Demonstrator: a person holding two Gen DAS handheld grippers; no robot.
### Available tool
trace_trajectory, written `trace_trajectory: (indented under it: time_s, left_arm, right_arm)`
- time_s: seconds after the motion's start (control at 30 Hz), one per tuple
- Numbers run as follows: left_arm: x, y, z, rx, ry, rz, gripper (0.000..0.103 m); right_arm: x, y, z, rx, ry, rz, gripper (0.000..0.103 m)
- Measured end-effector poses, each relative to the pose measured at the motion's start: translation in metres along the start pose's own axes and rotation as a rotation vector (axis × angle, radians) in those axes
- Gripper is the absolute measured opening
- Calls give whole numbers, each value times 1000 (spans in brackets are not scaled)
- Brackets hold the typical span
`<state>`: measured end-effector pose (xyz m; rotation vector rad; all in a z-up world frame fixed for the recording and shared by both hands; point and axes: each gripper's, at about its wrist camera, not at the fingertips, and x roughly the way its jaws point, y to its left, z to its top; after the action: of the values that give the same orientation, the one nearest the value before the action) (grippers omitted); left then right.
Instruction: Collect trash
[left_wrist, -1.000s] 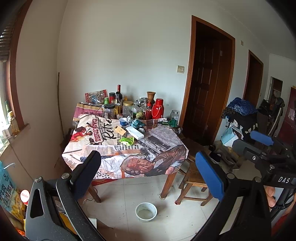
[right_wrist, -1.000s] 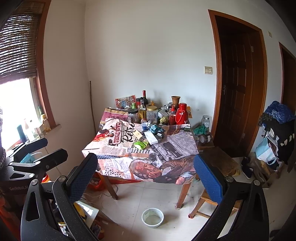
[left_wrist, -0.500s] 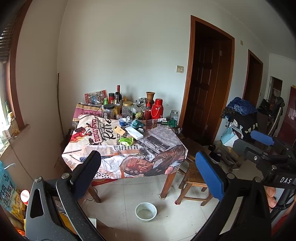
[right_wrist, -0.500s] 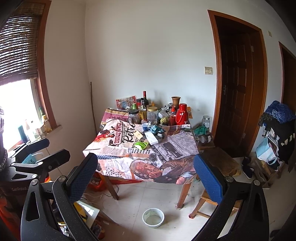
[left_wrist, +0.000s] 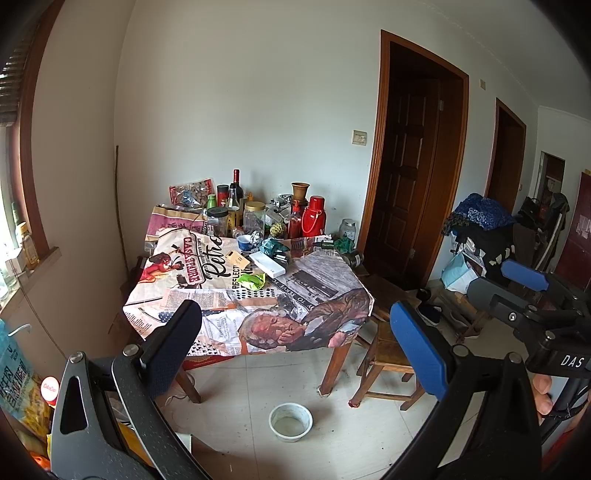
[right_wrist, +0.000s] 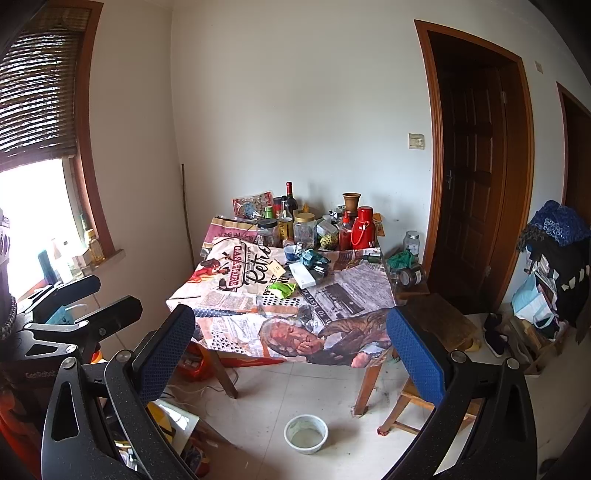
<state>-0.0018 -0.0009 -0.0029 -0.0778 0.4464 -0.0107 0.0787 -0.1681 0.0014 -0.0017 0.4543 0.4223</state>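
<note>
Change: since a second ago we drift only slightly; the worktop (left_wrist: 332, 295) sits almost where it was in both views, and nothing on it is shifted.
Left tongs: the left tongs (left_wrist: 295, 336) are spread wide with nothing between the pads.
Right tongs: the right tongs (right_wrist: 291, 339) are spread wide too and hold nothing.
Trash: we judge the green wrapper (left_wrist: 252, 281) the likeliest piece, crumpled on the patterned cloth near the middle of the worktop, just beside the white box (left_wrist: 266, 263); from the right wrist it shows at (right_wrist: 282, 289). A crumpled teal wrapper (left_wrist: 272, 246) lies a little further back, in front of the jars and bottles.
Direction: the green wrapper lies ahead of and above both tongs in the views, well apart from them, roughly on each camera's centre line.
Long axis: it runs roughly left to right across the view, though the crumpling makes this loose.
Nearer hand: we cannot tell; both stand about equally far back. The right tongs also show at the left view's right edge.
Next move: we judge that a forward reach over the near edge of the worktop comes first.
Floor: a white bowl (left_wrist: 290, 422) sits on the tiles before the worktop.
</note>
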Motion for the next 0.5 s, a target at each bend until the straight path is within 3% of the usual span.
trace_trajectory:
  time_s: [0.5]
  left_arm:
    - [8,-5,1,-1,8,20,103]
  right_arm:
    - [4,-8,-1,2,5,13,103]
